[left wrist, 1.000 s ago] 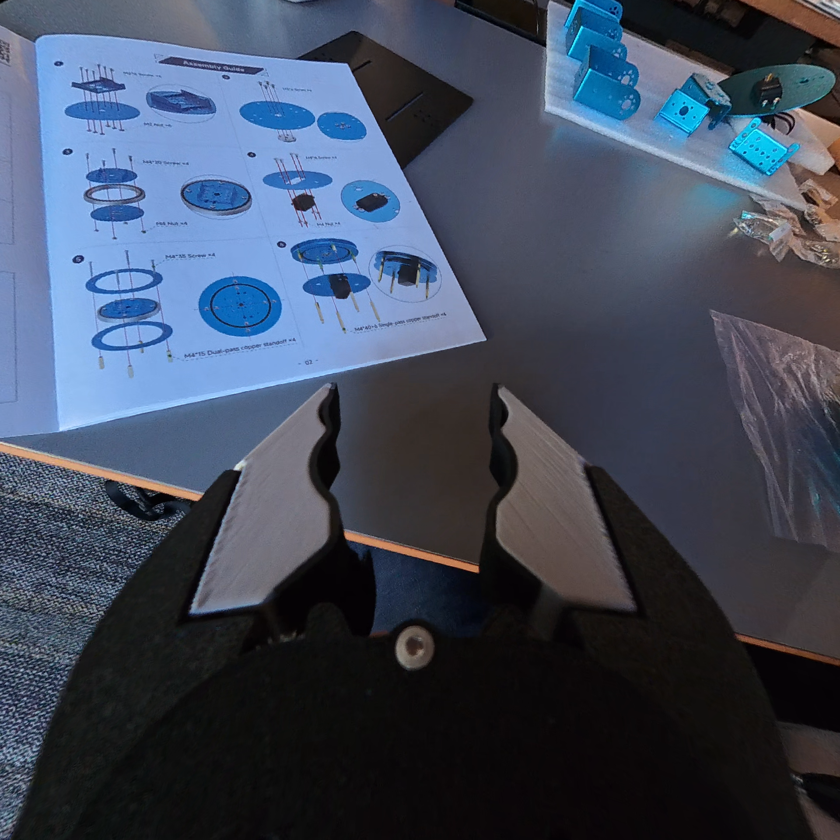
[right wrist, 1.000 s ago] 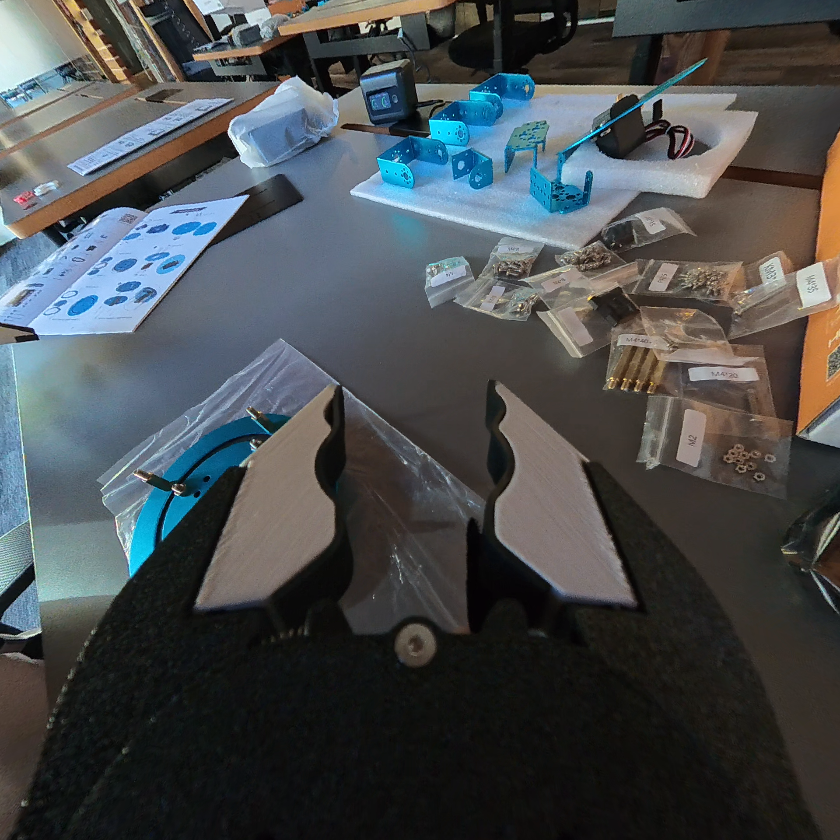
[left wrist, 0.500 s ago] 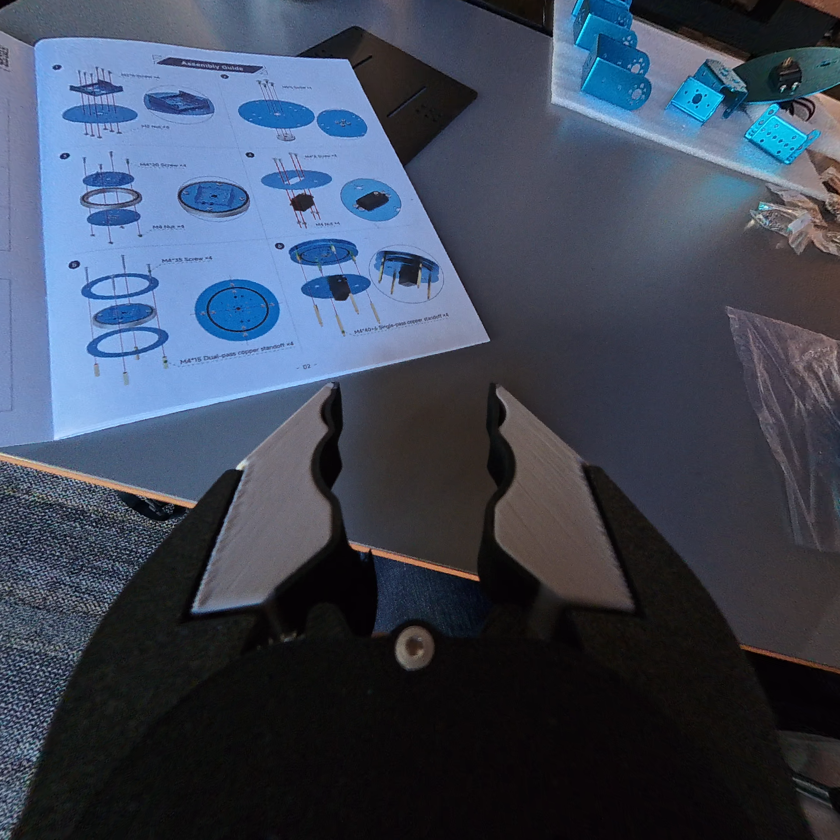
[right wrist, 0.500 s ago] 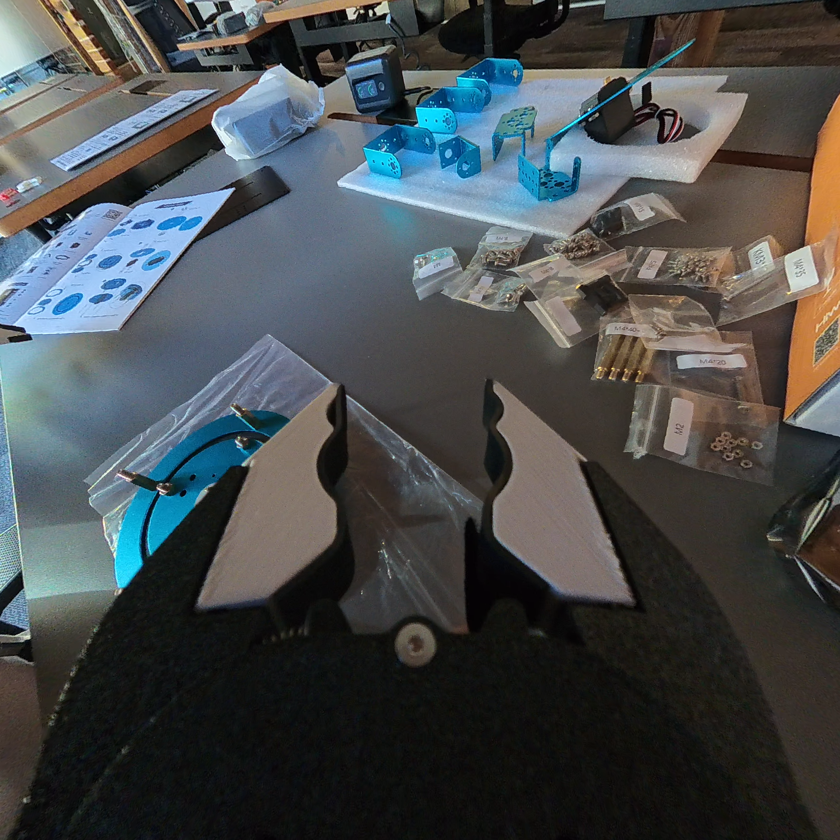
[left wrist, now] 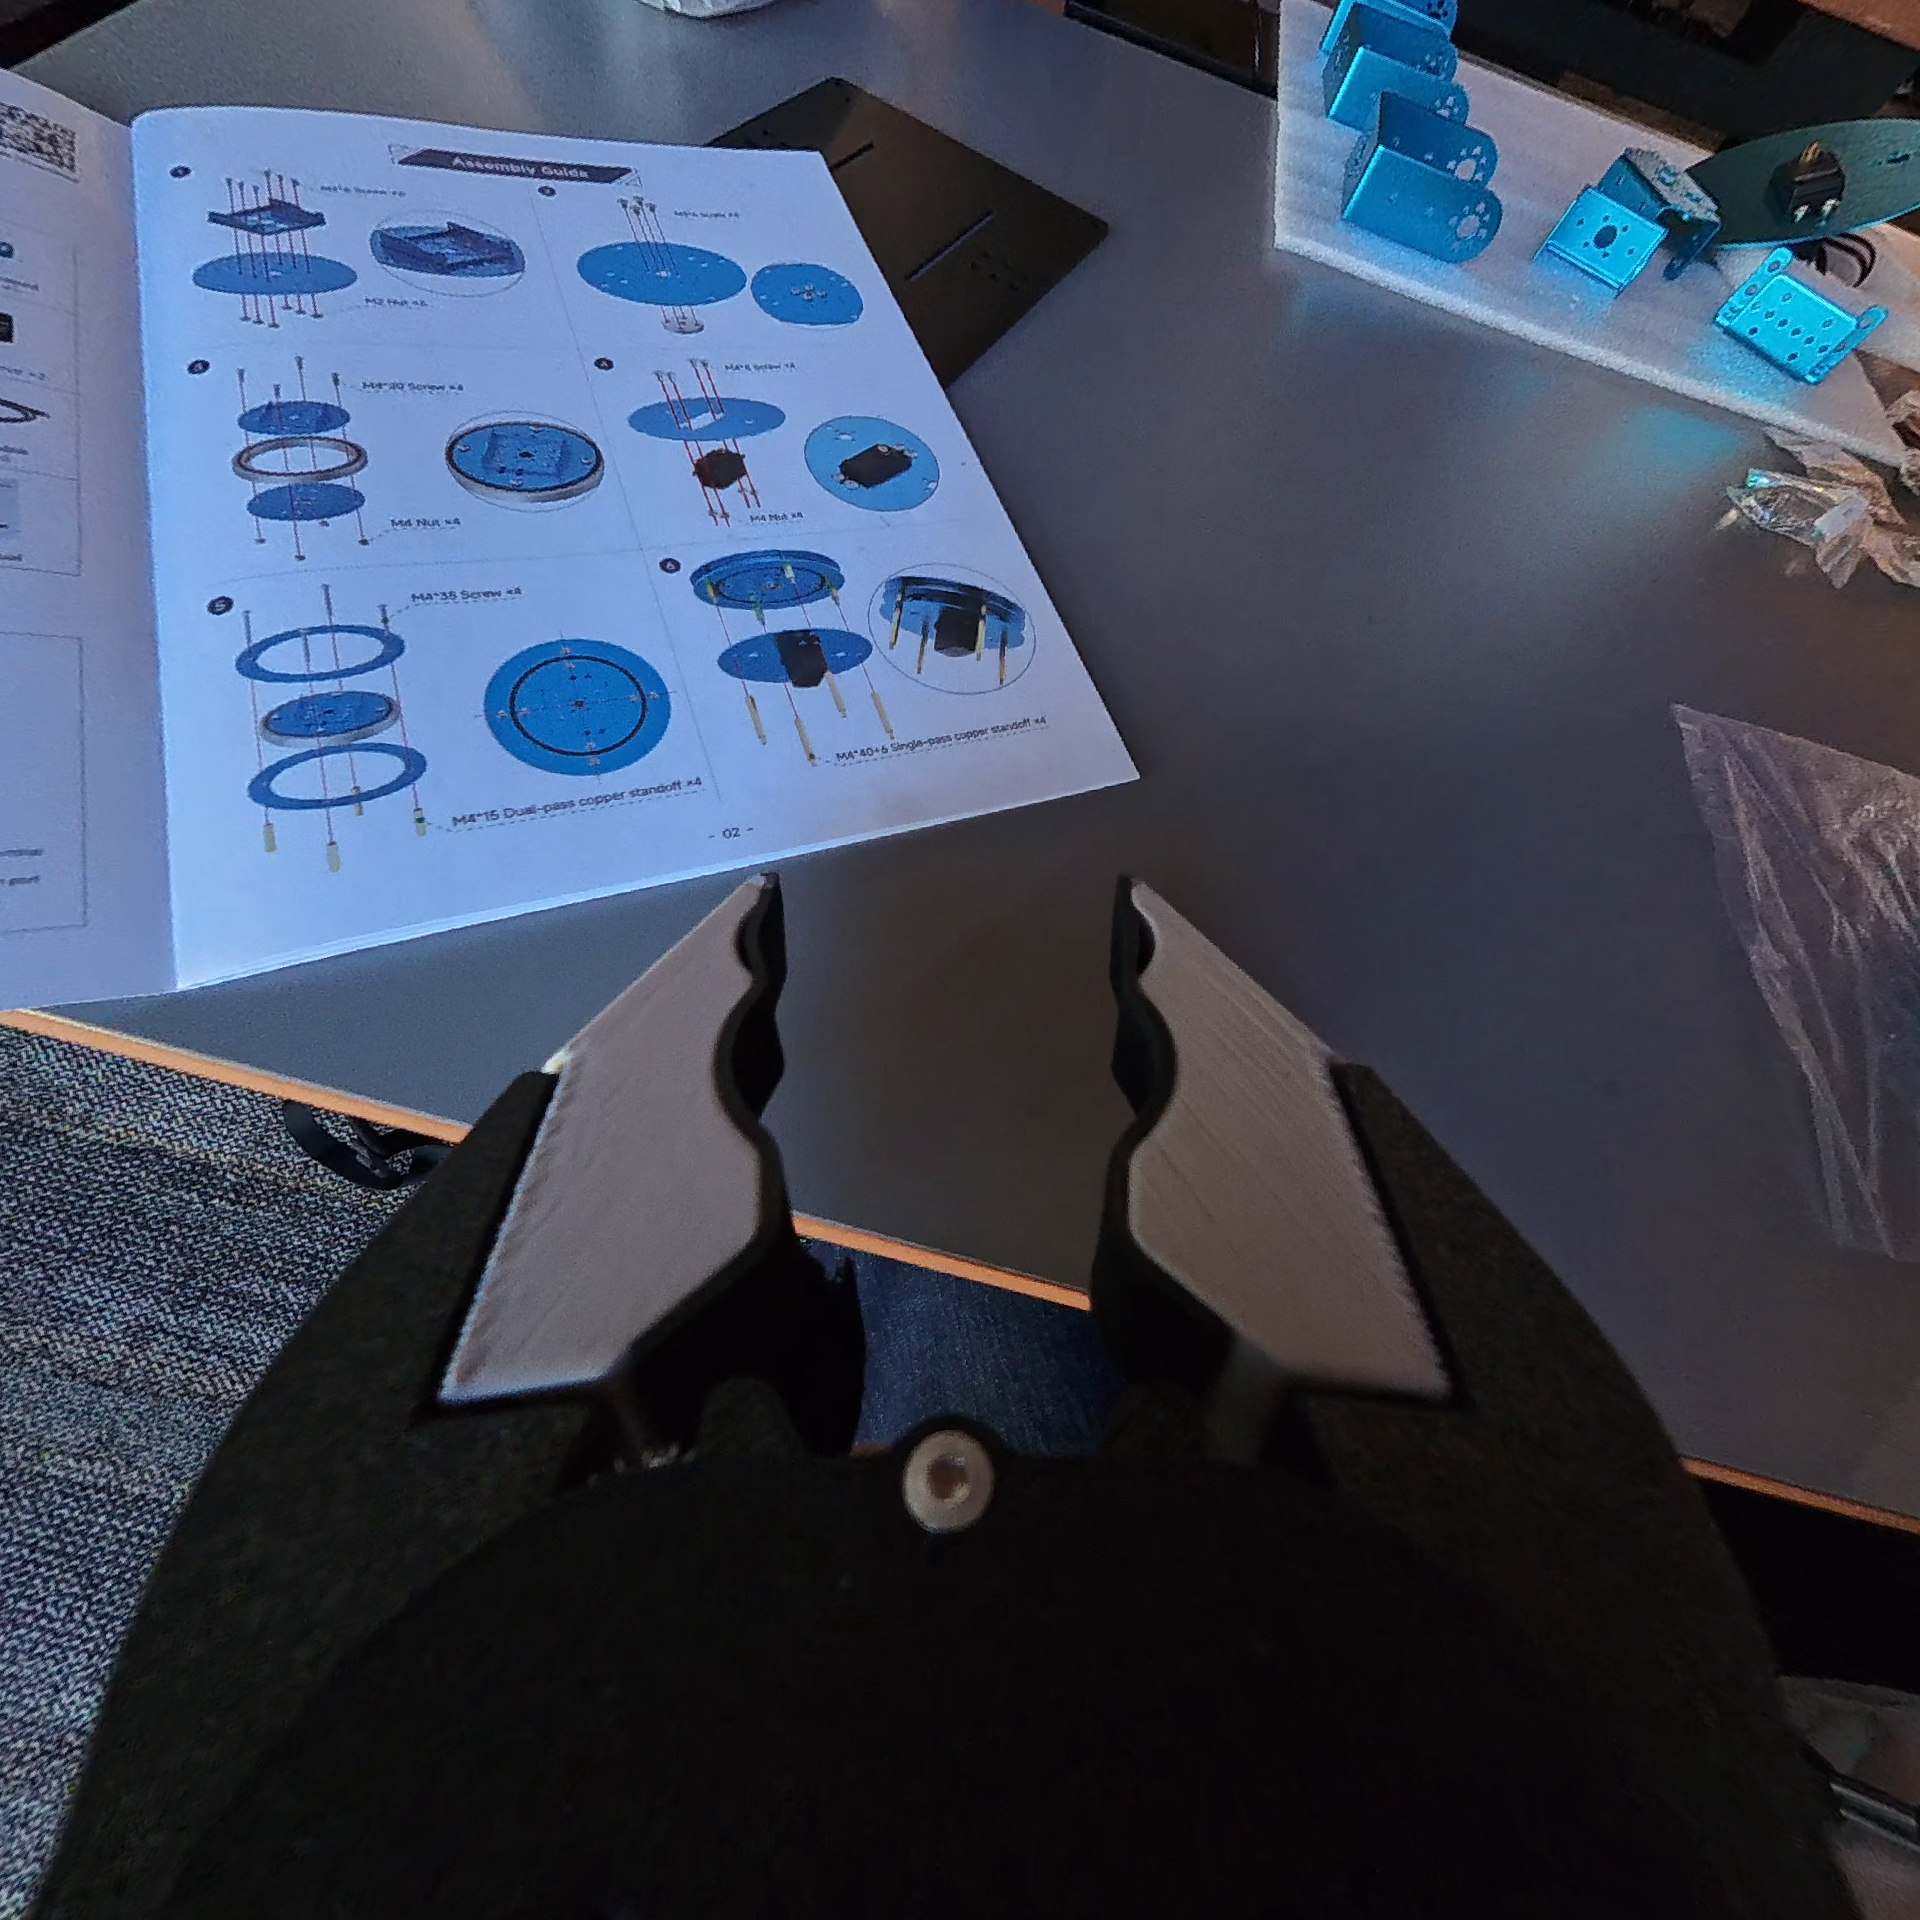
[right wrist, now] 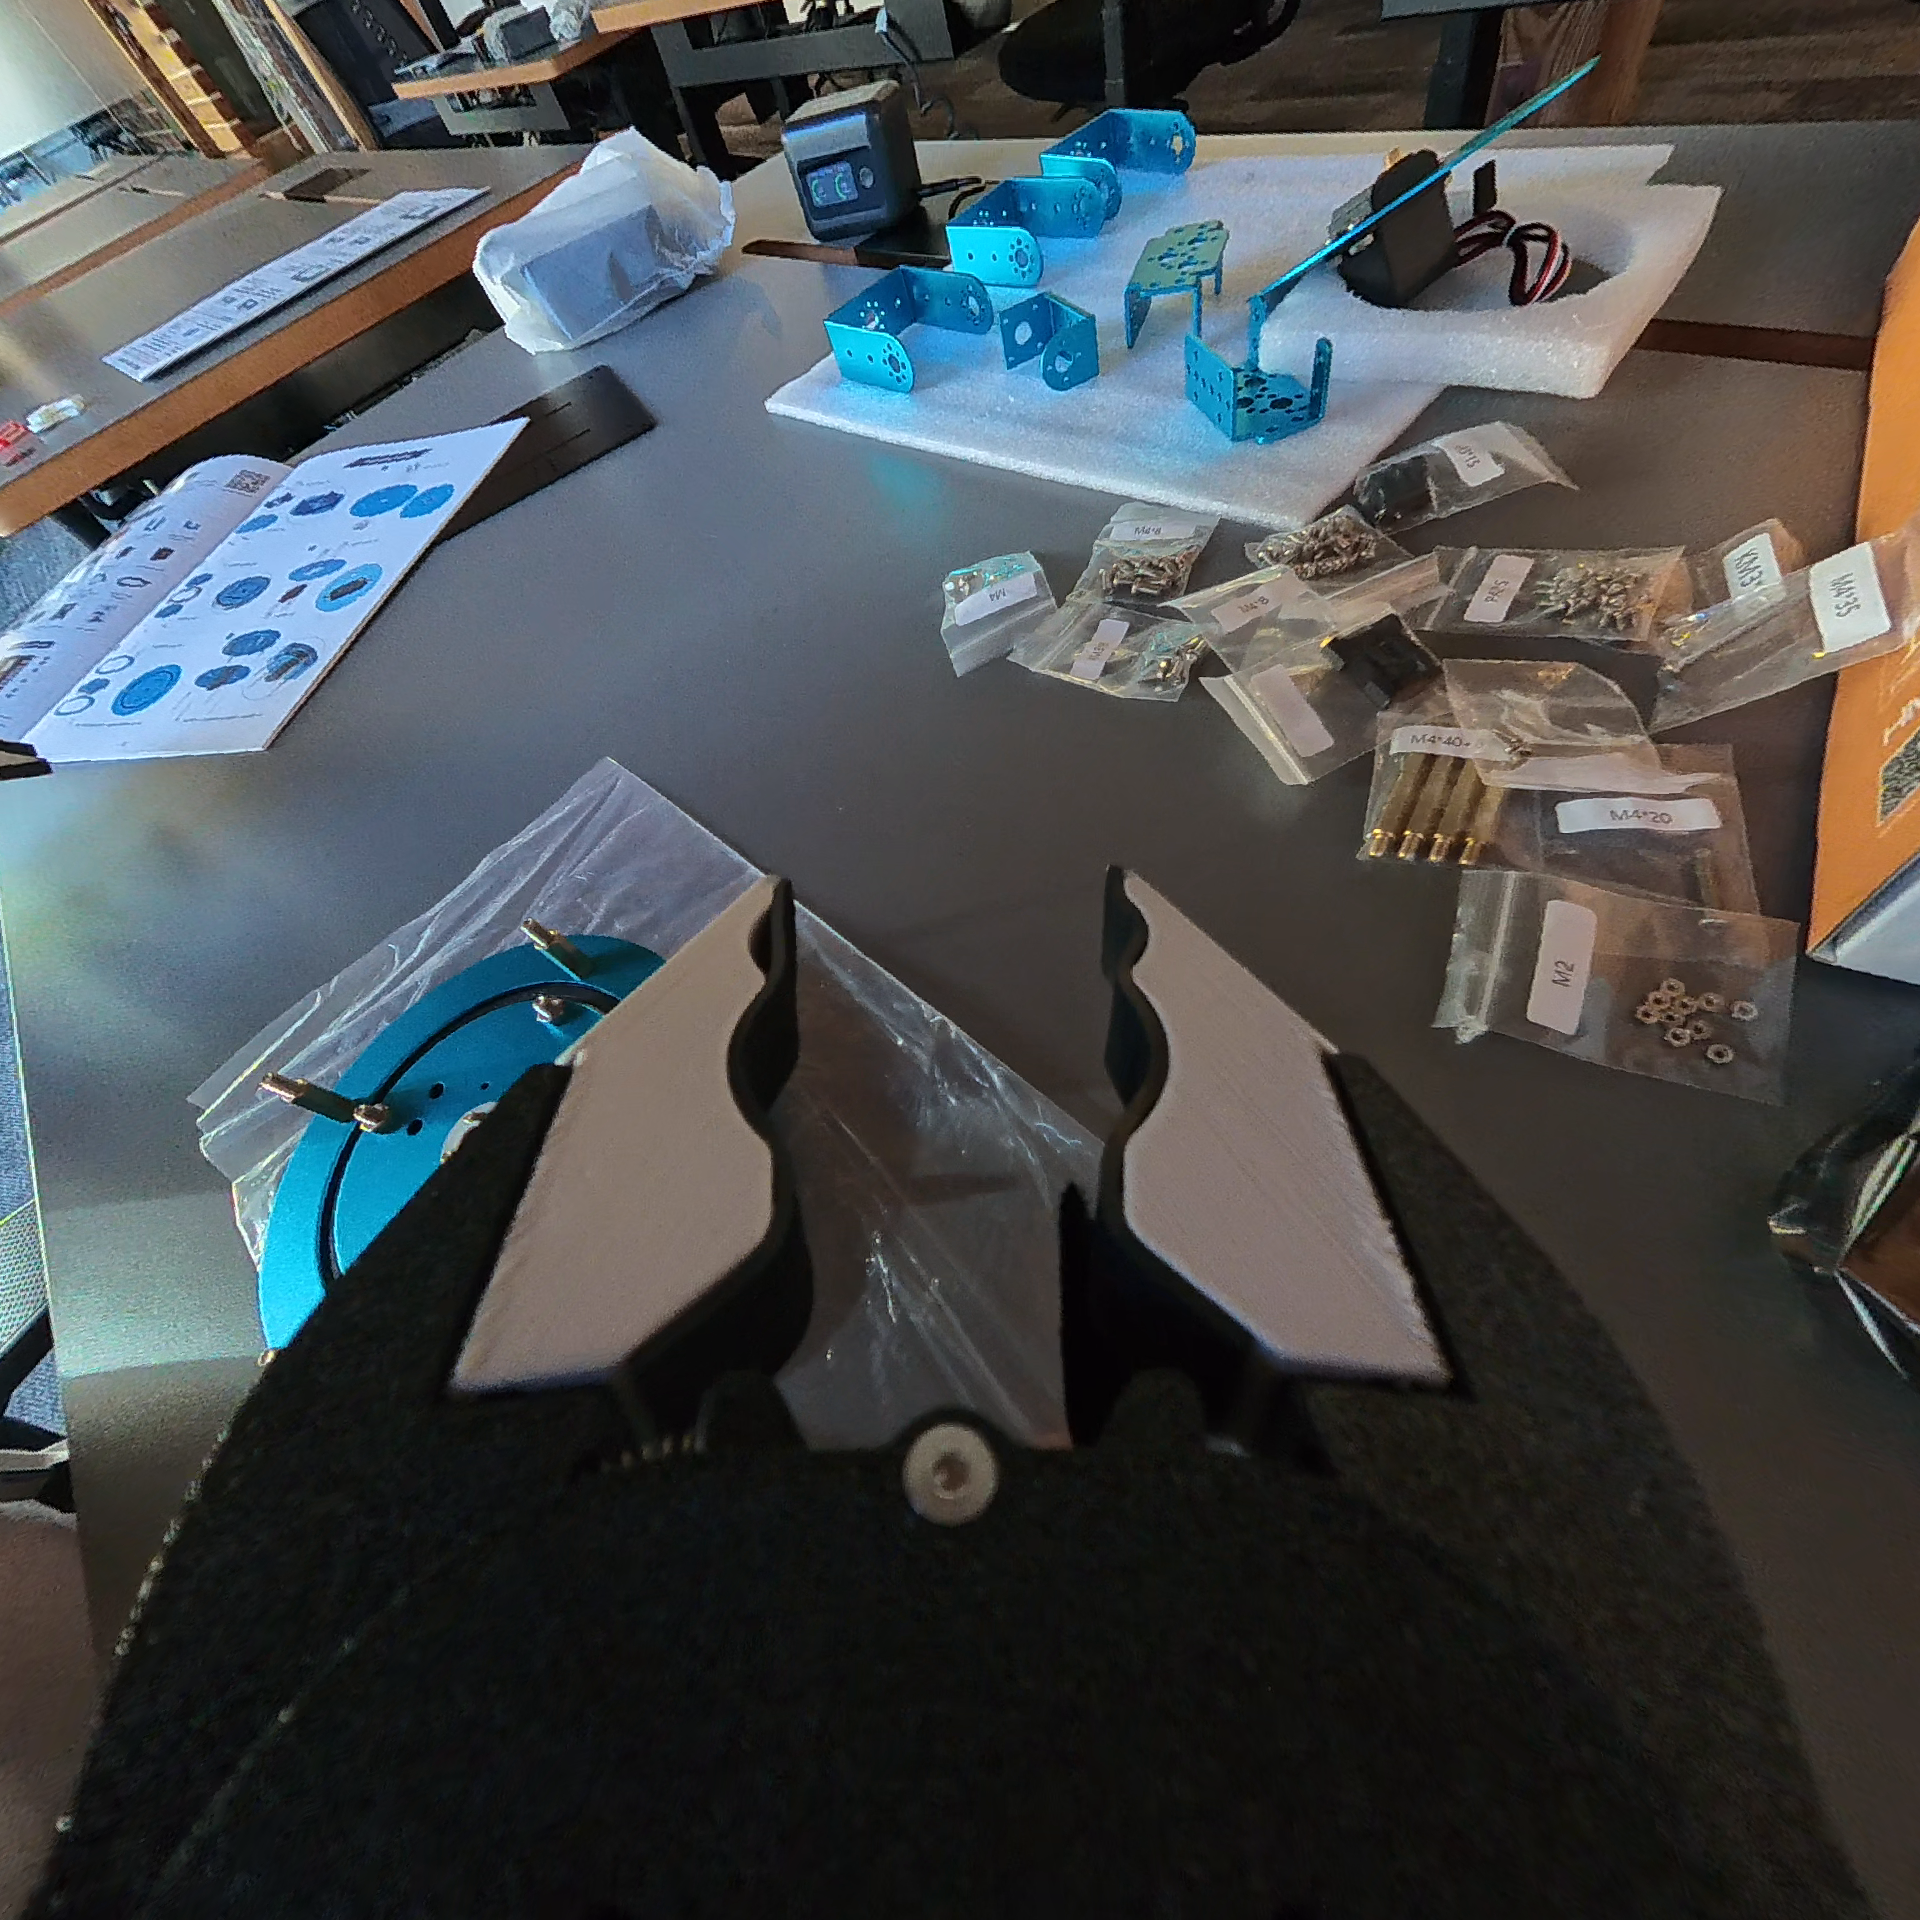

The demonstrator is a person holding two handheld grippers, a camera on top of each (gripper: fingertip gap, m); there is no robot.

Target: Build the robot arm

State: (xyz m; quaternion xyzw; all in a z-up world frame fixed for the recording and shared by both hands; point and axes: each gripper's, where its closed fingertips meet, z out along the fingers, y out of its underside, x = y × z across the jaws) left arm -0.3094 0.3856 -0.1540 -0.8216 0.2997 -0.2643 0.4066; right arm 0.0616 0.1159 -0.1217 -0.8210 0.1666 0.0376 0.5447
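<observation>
My left gripper (left wrist: 945,894) is open and empty, held over the near edge of the grey table (left wrist: 1351,623), just in front of an open instruction booklet (left wrist: 540,499). My right gripper (right wrist: 945,894) is open and empty above a clear plastic bag (right wrist: 883,1091). A blue round metal plate (right wrist: 416,1122) with brass standoffs lies on the bag, to the left of the left finger. The bag also shows at the right edge of the left wrist view (left wrist: 1818,935). The booklet lies far left in the right wrist view (right wrist: 239,582).
A white foam sheet (right wrist: 1091,436) holds several blue metal brackets (right wrist: 904,332) and a black servo (right wrist: 1392,239). Small bags of screws and nuts (right wrist: 1351,644) lie right of centre. An orange box (right wrist: 1881,675) stands at the right edge. A black flat plate (left wrist: 935,239) lies behind the booklet. The blue round metal plate (right wrist: 416,1122) sits 12 centimeters or so from the ends of my right fingers.
Both views shifted slightly; the right gripper has drifted a little, so the blue plate sits a bit more to its left. Both grippers stay open and empty.
</observation>
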